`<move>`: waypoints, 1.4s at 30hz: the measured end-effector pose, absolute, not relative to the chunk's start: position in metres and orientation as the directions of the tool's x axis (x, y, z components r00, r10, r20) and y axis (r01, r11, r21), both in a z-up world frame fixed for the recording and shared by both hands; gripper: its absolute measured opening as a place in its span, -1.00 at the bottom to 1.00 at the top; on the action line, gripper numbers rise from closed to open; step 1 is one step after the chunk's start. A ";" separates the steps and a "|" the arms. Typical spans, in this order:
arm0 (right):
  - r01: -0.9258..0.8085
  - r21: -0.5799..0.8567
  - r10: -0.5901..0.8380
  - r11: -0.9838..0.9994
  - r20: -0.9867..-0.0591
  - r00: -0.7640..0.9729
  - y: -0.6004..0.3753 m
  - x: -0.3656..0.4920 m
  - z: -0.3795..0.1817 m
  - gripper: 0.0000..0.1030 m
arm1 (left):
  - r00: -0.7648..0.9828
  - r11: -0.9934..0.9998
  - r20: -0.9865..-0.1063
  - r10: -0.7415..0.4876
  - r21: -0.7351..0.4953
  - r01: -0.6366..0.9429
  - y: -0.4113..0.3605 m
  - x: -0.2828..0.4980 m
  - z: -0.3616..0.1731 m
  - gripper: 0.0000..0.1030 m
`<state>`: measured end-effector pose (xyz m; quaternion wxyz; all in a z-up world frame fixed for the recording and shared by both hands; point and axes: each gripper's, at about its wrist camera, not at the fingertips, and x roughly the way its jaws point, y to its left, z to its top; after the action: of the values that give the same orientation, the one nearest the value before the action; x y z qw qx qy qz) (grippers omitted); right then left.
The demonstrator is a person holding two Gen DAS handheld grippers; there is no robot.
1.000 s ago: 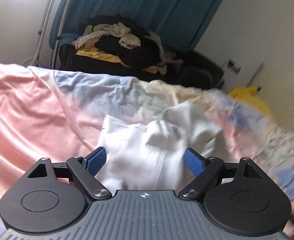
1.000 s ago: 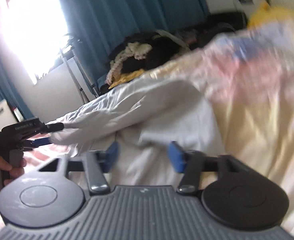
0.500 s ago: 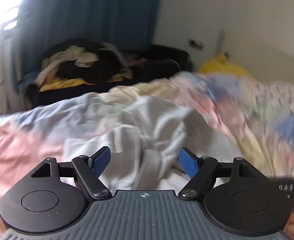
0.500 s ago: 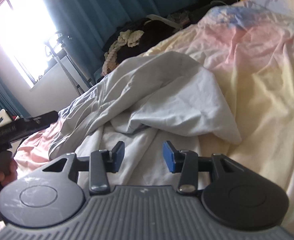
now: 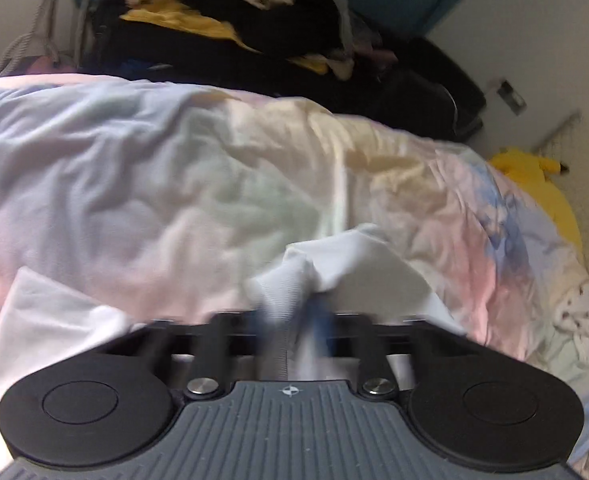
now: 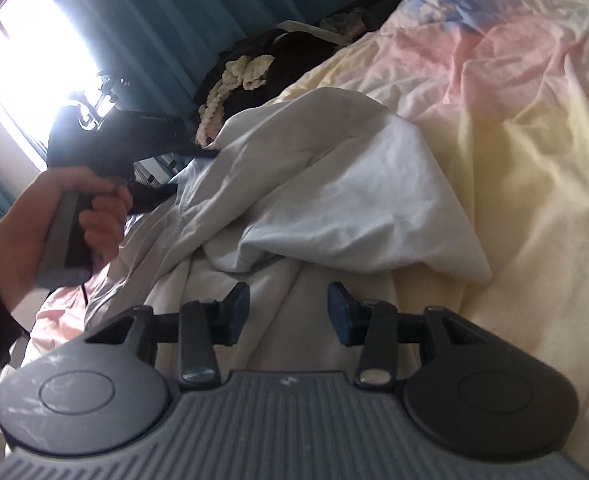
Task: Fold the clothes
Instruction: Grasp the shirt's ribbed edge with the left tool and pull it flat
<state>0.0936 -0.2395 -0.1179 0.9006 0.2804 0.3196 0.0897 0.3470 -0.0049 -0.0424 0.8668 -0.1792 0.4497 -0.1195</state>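
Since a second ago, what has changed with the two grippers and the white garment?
The left gripper swung across the bed and its jaws are closing on a bunched fold of the white garment, where they stood wide apart before. The right gripper stayed half open over the cloth, holding nothing.

A: We see a white garment (image 5: 358, 256) on a duvet (image 5: 134, 184) of pink, pale blue and cream patches.

B: We agree; teal curtain (image 6: 198, 12) at eleven o'clock, blue pads (image 6: 340, 316), yellow toy (image 5: 534, 176) at three.
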 end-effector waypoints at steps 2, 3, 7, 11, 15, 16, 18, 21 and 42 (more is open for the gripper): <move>0.027 0.571 0.341 0.820 -0.527 0.779 -0.240 0.094 -0.120 -0.11 | 0.576 0.924 -0.735 -0.358 -0.368 0.105 -0.018 0.355 -0.031 -0.85; 0.029 0.573 0.339 0.819 -0.525 0.781 -0.240 0.094 -0.120 -0.11 | 0.585 0.930 -0.730 -0.354 -0.343 0.134 -0.024 0.359 -0.024 -0.85; 0.037 0.536 0.290 0.843 -0.512 0.809 -0.237 0.090 -0.118 -0.12 | 0.673 0.942 -0.660 -0.334 -0.220 0.252 -0.058 0.393 0.017 -0.85; 0.030 0.472 0.235 0.881 -0.491 0.839 -0.231 0.092 -0.120 -0.11 | 0.728 0.942 -0.618 -0.297 -0.064 0.330 -0.104 0.439 0.031 -0.85; 0.024 0.450 0.227 0.893 -0.495 0.838 -0.231 0.104 -0.132 -0.12 | 0.714 0.933 -0.642 -0.280 -0.006 0.361 -0.140 0.478 0.005 -0.71; 0.022 0.450 0.228 0.893 -0.494 0.839 -0.232 0.107 -0.135 -0.12 | 0.701 0.931 -0.657 -0.277 -0.003 0.365 -0.145 0.484 -0.007 -0.56; 0.019 0.449 0.229 0.893 -0.491 0.841 -0.235 0.112 -0.141 -0.13 | 0.677 0.928 -0.683 -0.273 -0.002 0.373 -0.153 0.495 -0.028 -0.19; 0.005 0.445 0.234 0.895 -0.481 0.845 -0.234 0.117 -0.146 -0.14 | 0.682 0.929 -0.671 -0.291 -0.029 0.368 -0.141 0.493 -0.038 0.42; 0.027 0.425 0.215 0.905 -0.512 0.831 -0.230 0.104 -0.131 -0.13 | 0.640 0.737 -0.736 -0.221 0.304 0.604 -0.057 0.319 -0.051 0.17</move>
<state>0.1036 -0.2297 -0.1314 0.9331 0.2122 0.2859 0.0504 0.3188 -0.0573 -0.0512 0.8633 0.2730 0.3509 -0.2389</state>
